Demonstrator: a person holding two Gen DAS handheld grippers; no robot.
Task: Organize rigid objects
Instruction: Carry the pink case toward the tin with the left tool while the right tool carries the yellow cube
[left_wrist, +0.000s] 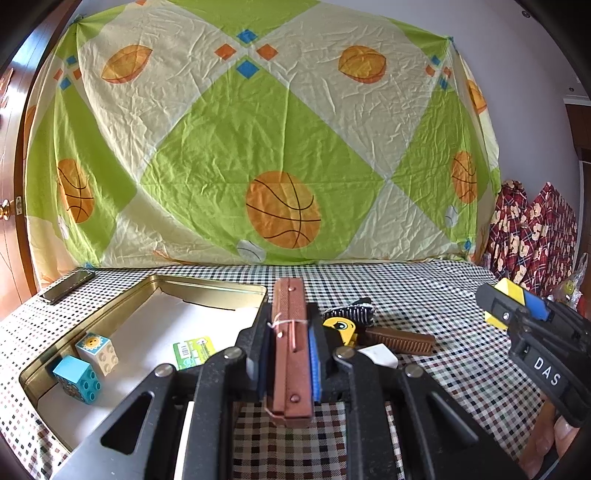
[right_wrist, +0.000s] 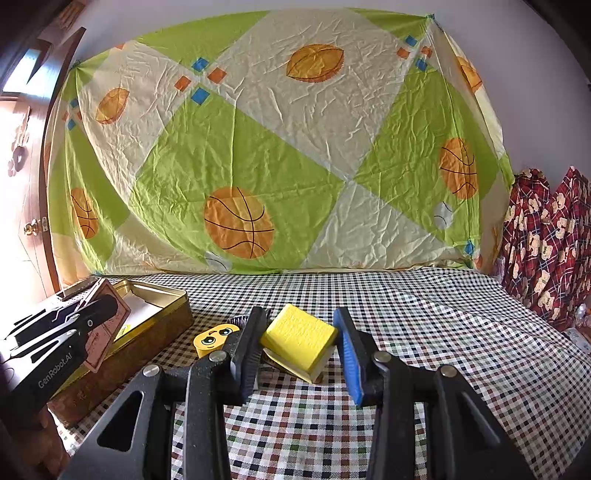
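Note:
My left gripper (left_wrist: 289, 343) is shut on a flat brown case (left_wrist: 290, 354) bound with a rubber band, held on edge above the checked table beside the gold tin tray (left_wrist: 207, 291). The tray holds a blue brick (left_wrist: 75, 380), a cream sun brick (left_wrist: 98, 350) and a green card (left_wrist: 192, 350). My right gripper (right_wrist: 301, 350) is shut on a yellow block (right_wrist: 299, 341), tilted between its fingers above the table. A yellow face brick (right_wrist: 212, 339), a brown comb (left_wrist: 400, 339) and a black striped item (left_wrist: 354, 308) lie between the grippers.
A phone (left_wrist: 66, 286) lies at the table's back left corner. A basketball-print sheet (left_wrist: 258, 147) hangs behind the table. Red plaid cloth (right_wrist: 546, 243) hangs at the right. A white piece (left_wrist: 380, 356) lies by the comb.

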